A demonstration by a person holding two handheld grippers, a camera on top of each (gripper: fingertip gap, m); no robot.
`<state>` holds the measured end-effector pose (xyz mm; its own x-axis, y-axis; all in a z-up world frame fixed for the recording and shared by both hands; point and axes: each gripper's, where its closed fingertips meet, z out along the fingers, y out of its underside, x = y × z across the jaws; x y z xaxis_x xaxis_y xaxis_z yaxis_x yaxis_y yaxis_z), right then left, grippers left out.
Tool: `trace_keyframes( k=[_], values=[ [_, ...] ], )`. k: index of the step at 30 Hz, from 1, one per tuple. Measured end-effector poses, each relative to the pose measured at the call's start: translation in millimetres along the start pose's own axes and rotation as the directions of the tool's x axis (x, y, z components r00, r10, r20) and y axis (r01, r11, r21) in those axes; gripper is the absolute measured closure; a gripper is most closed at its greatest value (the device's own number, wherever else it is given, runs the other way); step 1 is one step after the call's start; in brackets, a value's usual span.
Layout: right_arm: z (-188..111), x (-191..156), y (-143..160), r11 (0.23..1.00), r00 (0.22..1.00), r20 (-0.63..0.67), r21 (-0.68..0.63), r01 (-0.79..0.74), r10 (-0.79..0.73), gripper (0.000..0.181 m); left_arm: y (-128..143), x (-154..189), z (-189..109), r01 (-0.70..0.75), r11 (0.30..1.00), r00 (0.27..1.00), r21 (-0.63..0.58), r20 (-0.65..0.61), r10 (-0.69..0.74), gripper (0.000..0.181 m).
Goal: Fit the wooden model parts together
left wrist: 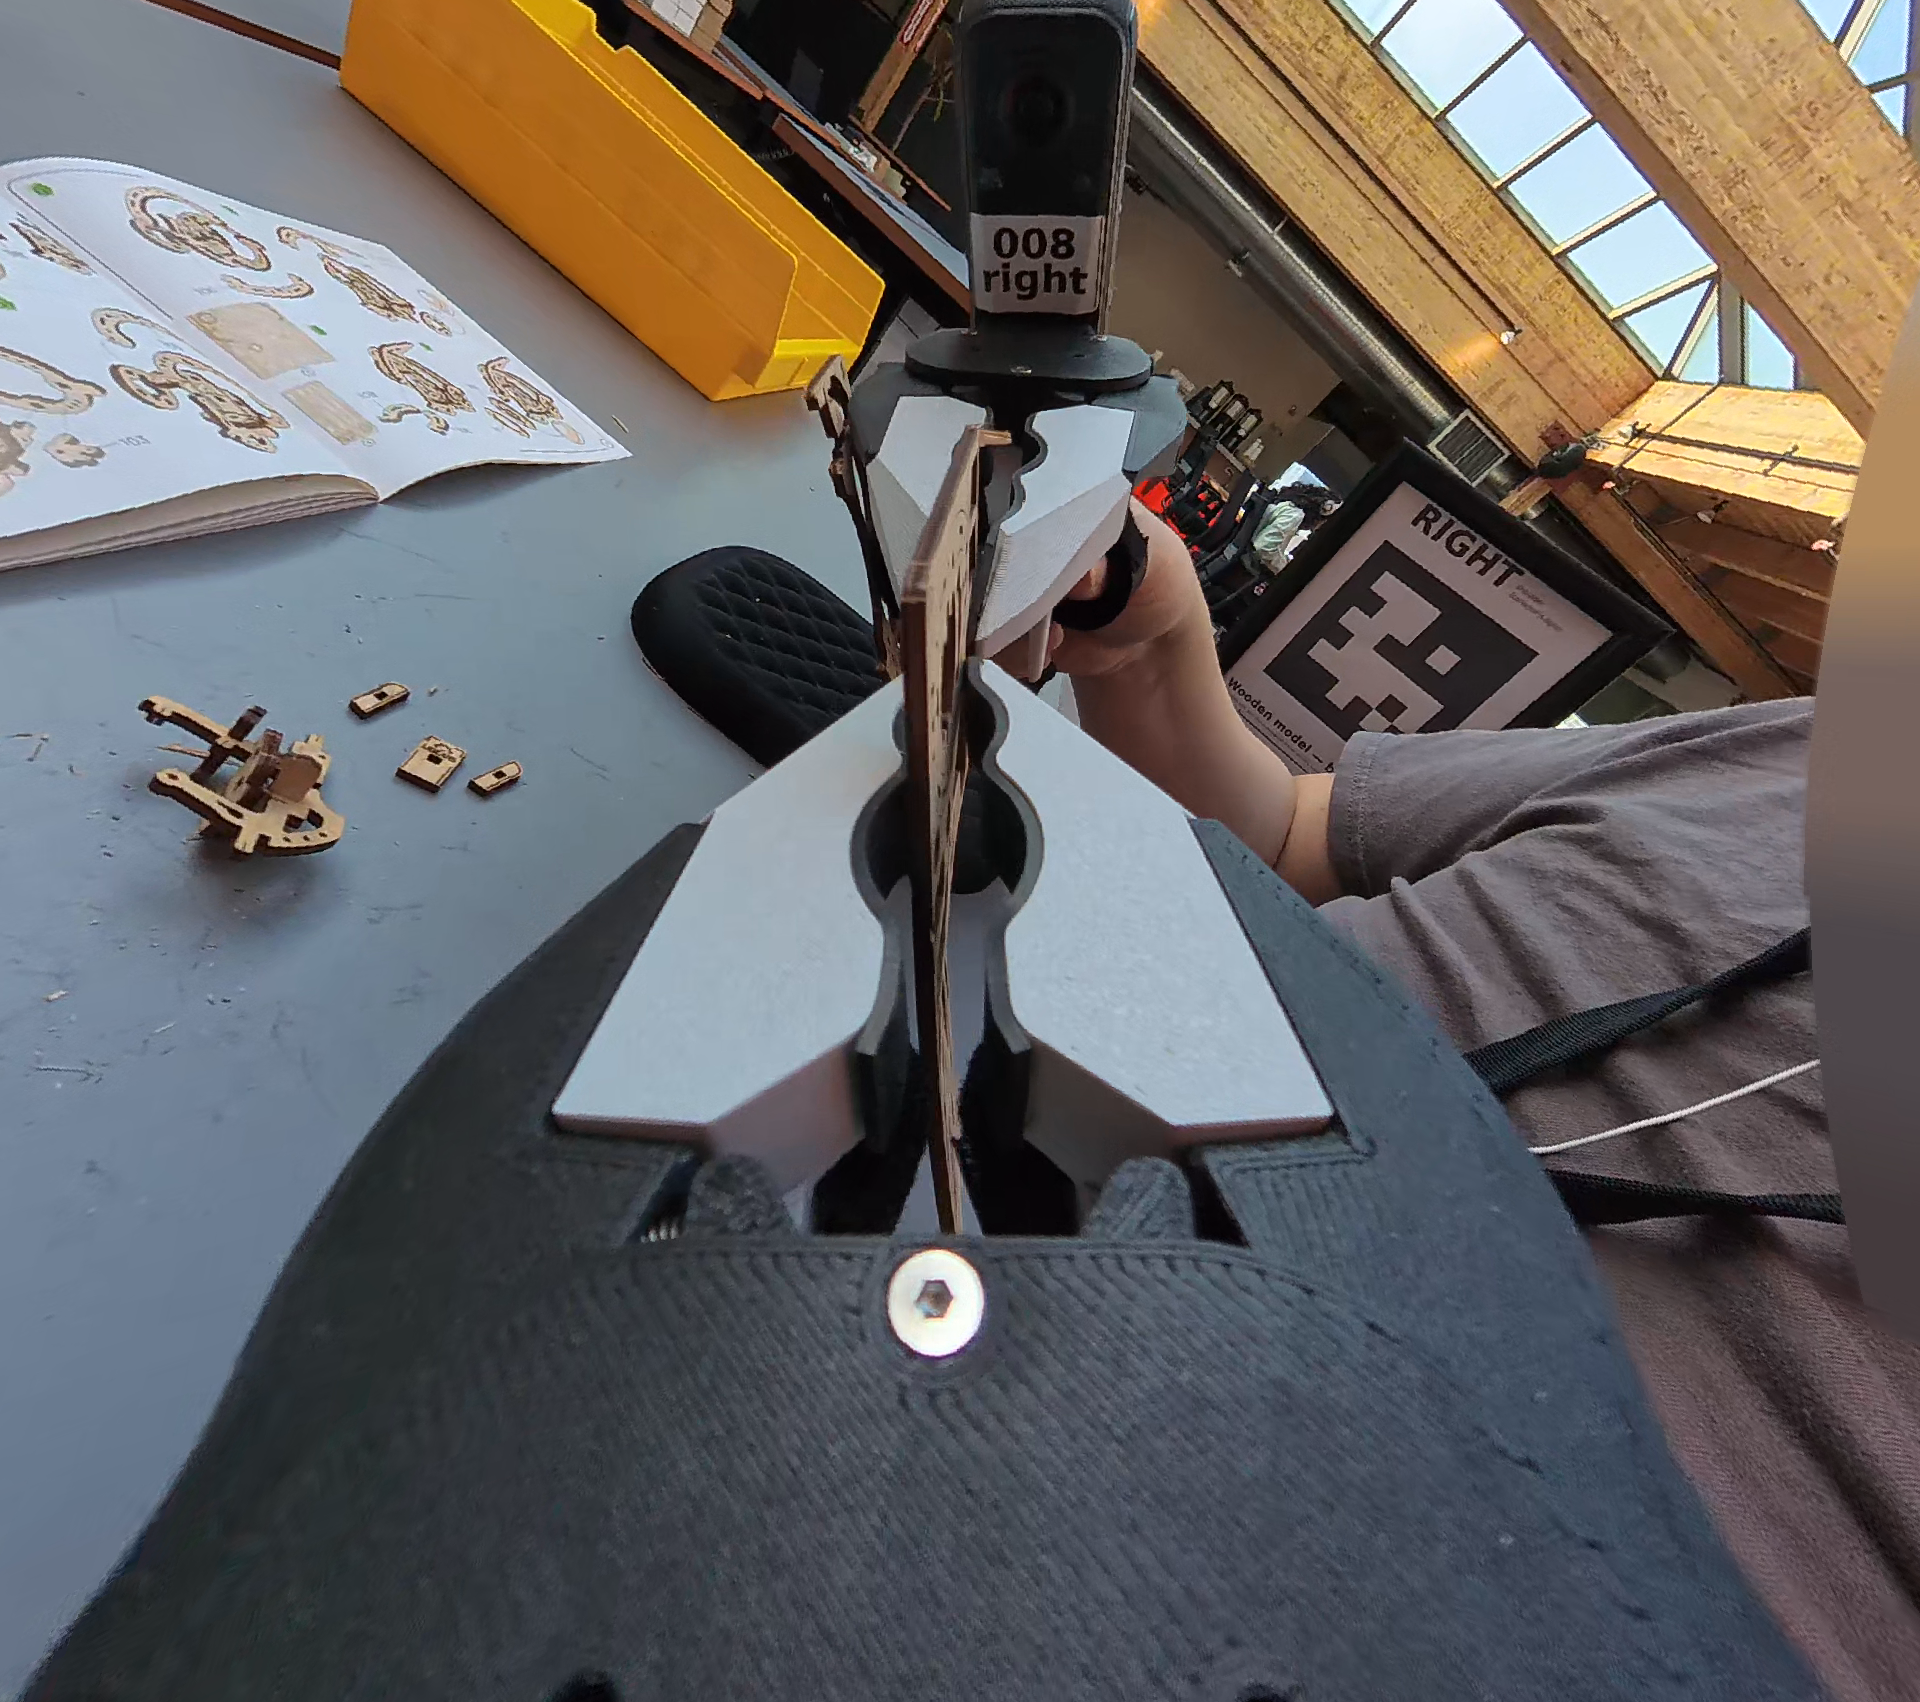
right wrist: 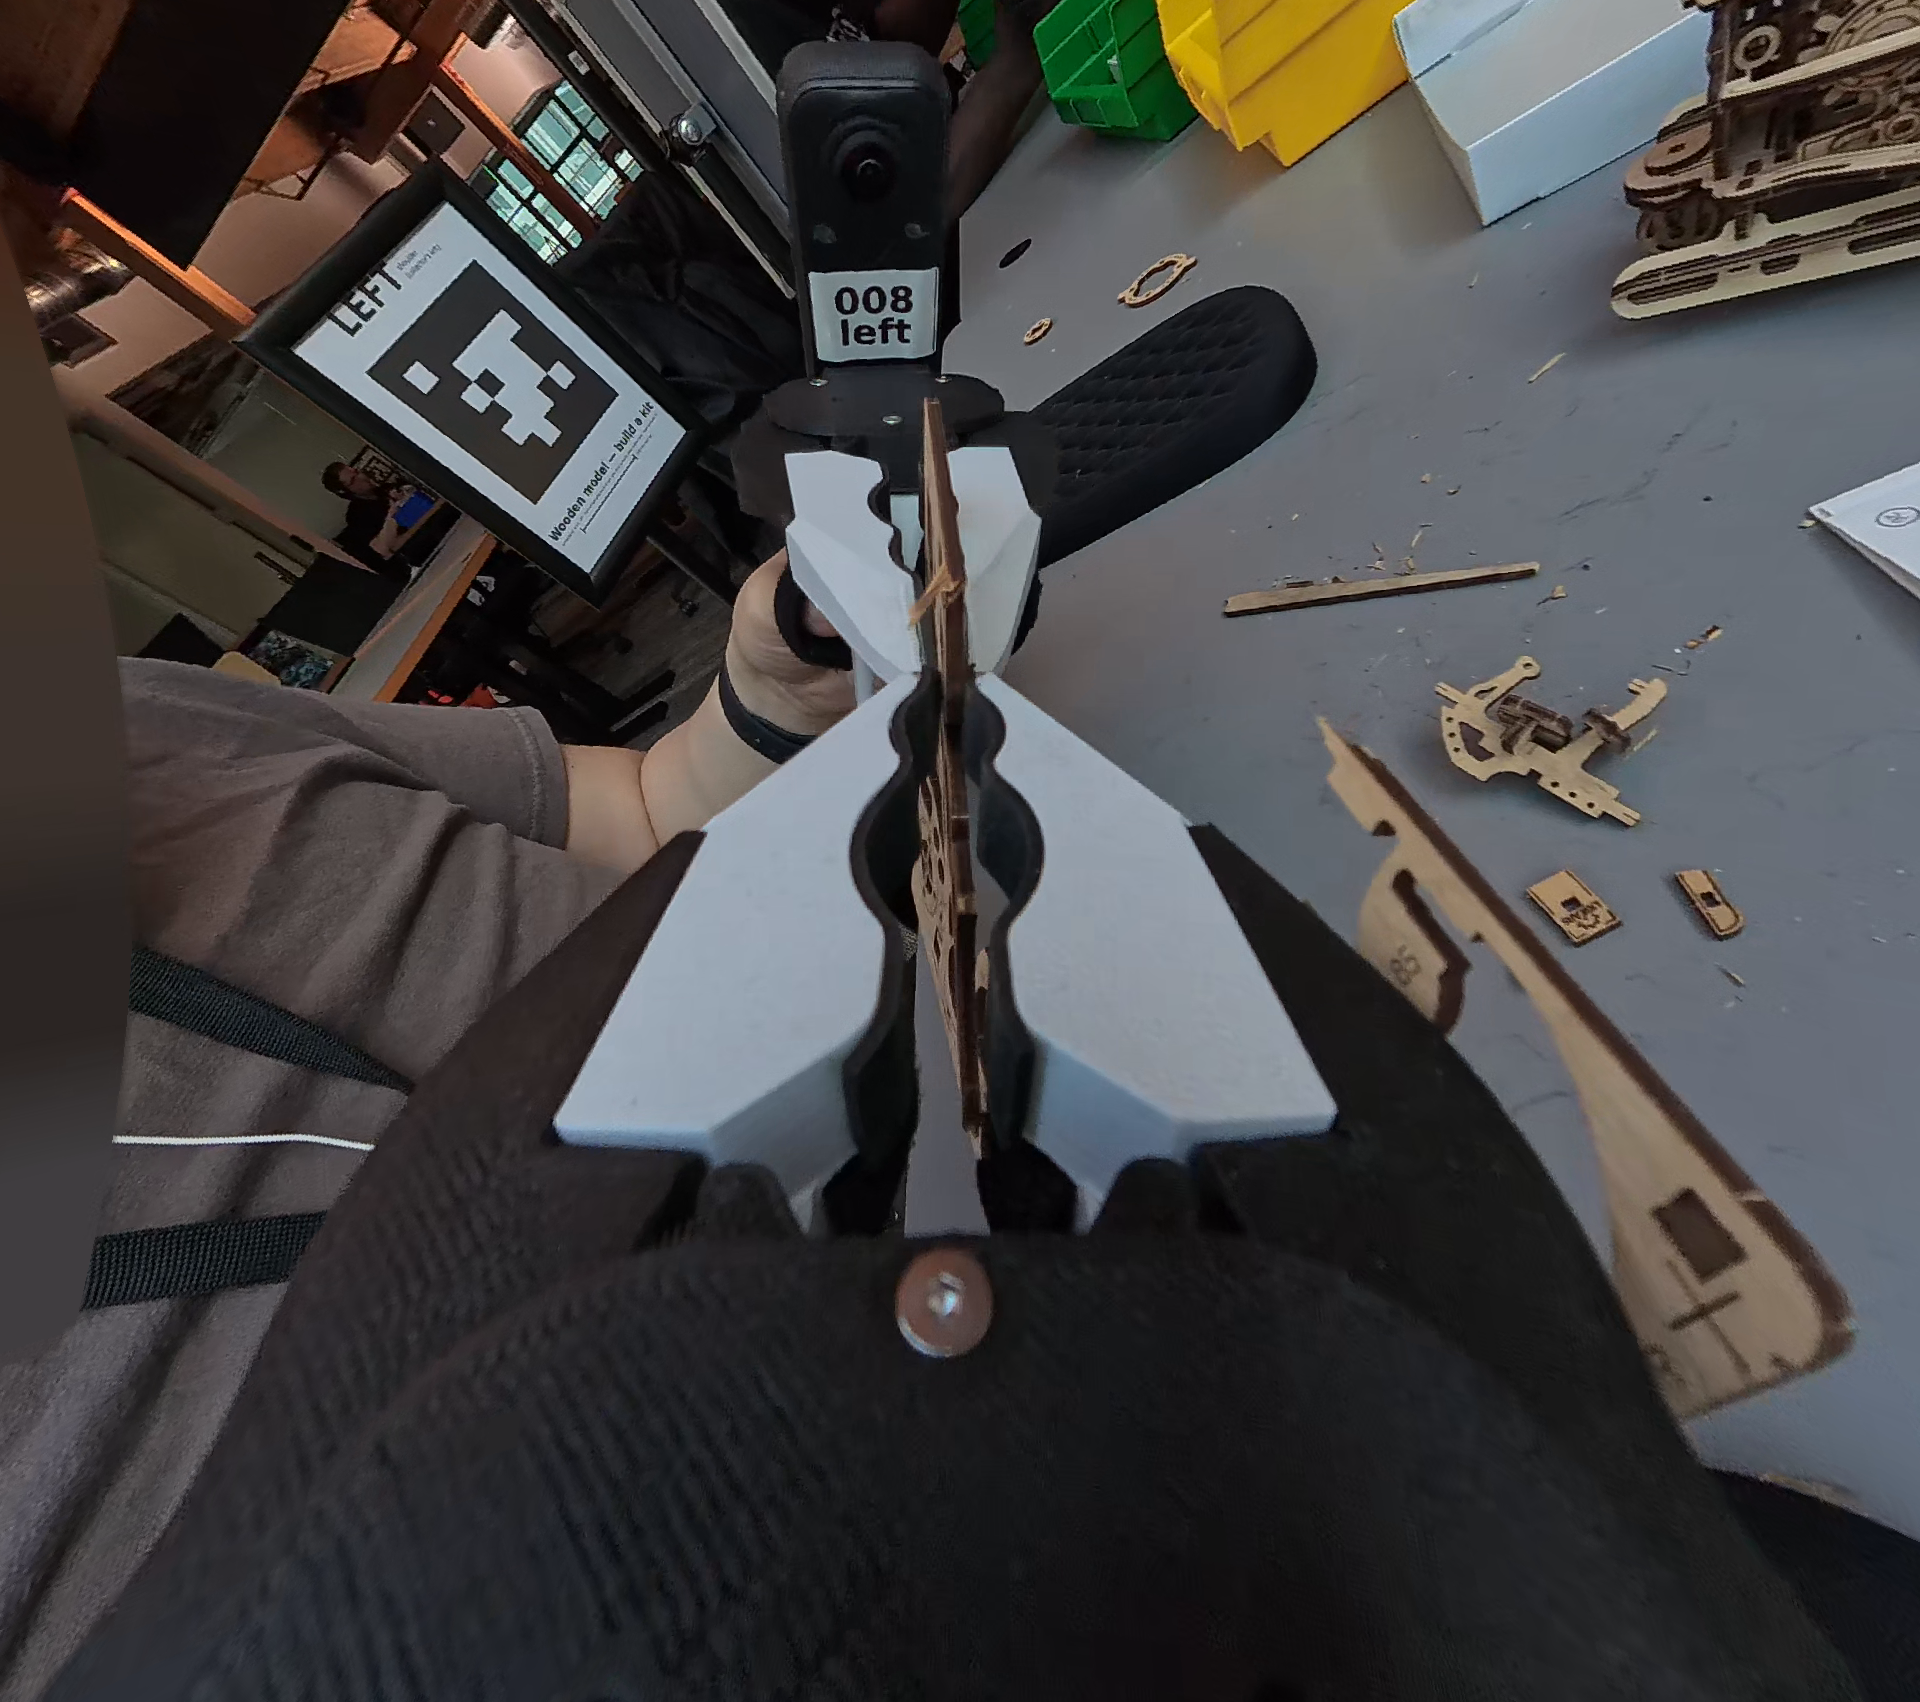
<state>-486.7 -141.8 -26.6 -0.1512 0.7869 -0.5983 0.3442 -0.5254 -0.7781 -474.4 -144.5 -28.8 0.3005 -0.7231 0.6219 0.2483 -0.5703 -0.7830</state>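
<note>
Both grippers were clenched on the same thin wooden sheet (left wrist: 940,717), held edge-on in the air between them above the counter (left wrist: 312,977): my left gripper (left wrist: 940,696) pinched one end, my right gripper (right wrist: 940,696) the other, tips nearly meeting. The sheet looked like laser-cut ply, light and stiff along its face, but thin and full of cut-outs, so I judged it brittle and likely to snap at the narrow bridges if twisted. Best hold seemed the solid border, flat between the pads, not on the fretwork. The bare wood looked dry, so slip seemed unlikely. A small sub-assembly (left wrist: 249,779) lay on the counter with three little tabs (left wrist: 431,761) near it, a long strip (right wrist: 1382,587) farther off, and a bigger cut panel (right wrist: 1621,1102) hung in front of the counter, off to one side of my right gripper; what held it I couldn't tell. The counter was grey, flat and littered with wood slivers. An open manual (left wrist: 260,343), a yellow bin (left wrist: 582,146), a black pad (left wrist: 758,644) and a finished model (right wrist: 1787,83) sat around. The room was a workshop with skylights and timber beams.
</note>
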Motion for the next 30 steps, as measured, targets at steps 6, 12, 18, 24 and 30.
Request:
trace_keyframes(
  k=[6, 12, 18, 24, 30],
  values=[
    [-0.1, 3.8, 3.2, 1.000, 1.000, -0.003, -0.008, -0.008, 0.008, 0.180, 2.9, -4.0, 0.9, -0.050, 0.998, 0.998, -0.030, 0.046, 0.052, 0.180],
    [-0.4, 2.6, 3.2, 1.000, 1.000, -0.005, -0.014, 0.002, -0.002, 0.181, 3.5, -3.8, 0.0, -0.041, 0.998, 0.998, -0.045, 0.039, 0.043, 0.178],
    [-0.9, 5.5, 2.8, 1.000, 1.000, -0.021, -0.004, -0.001, 0.001, 0.178, 2.3, -4.3, -0.5, -0.042, 0.998, 0.998, -0.042, 0.040, 0.043, 0.181],
    [-1.1, 8.4, 2.8, 1.000, 0.999, -0.040, 0.000, -0.002, 0.002, 0.177, 2.4, -6.6, 0.1, -0.038, 0.999, 0.998, -0.037, 0.058, 0.040, 0.181],
    [0.8, 11.6, 8.2, 0.999, 0.997, -0.076, -0.043, 0.028, -0.032, 0.177, 6.8, -8.4, -0.9, -0.034, 0.999, 0.995, -0.024, 0.092, 0.036, 0.181]
  ],
)
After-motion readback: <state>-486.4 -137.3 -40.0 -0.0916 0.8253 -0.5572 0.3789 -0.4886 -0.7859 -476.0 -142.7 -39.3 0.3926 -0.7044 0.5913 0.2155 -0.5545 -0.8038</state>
